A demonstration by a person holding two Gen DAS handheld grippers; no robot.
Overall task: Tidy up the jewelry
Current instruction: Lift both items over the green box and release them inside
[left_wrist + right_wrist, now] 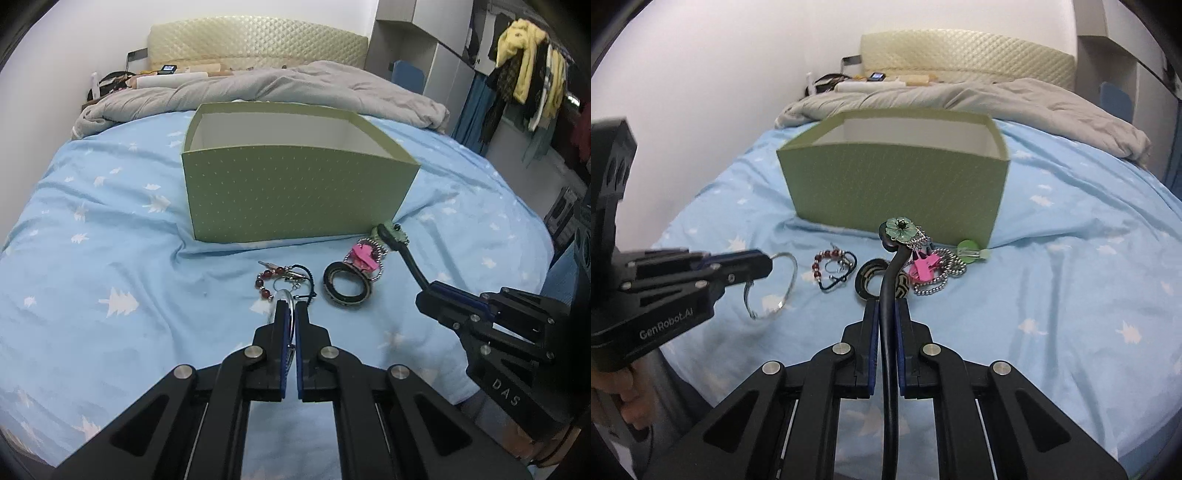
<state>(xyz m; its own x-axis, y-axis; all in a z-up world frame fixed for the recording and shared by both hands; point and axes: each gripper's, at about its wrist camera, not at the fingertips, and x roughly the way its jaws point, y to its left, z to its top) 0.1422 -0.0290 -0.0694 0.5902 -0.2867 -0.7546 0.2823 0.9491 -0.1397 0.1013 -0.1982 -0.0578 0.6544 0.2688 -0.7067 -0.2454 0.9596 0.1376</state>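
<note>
While the green box (894,184) sits open on the blue bedsheet (1071,295), I note my left gripper (764,264) clenched on a thin silver bangle (783,284). Beside it lie a red bead bracelet (827,264) and a dark ring (871,282). My right gripper (886,306) grasps a black hair stick (892,280), its green flower (900,229) near the box front.

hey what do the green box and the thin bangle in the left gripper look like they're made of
Green box: looks like cardboard, matte, with thin straight walls, a white inside and a fine printed dot pattern.
Thin bangle, held by the left hand-held gripper: probably silvery polished metal, since it is a slim open hoop with bright glints.
</note>
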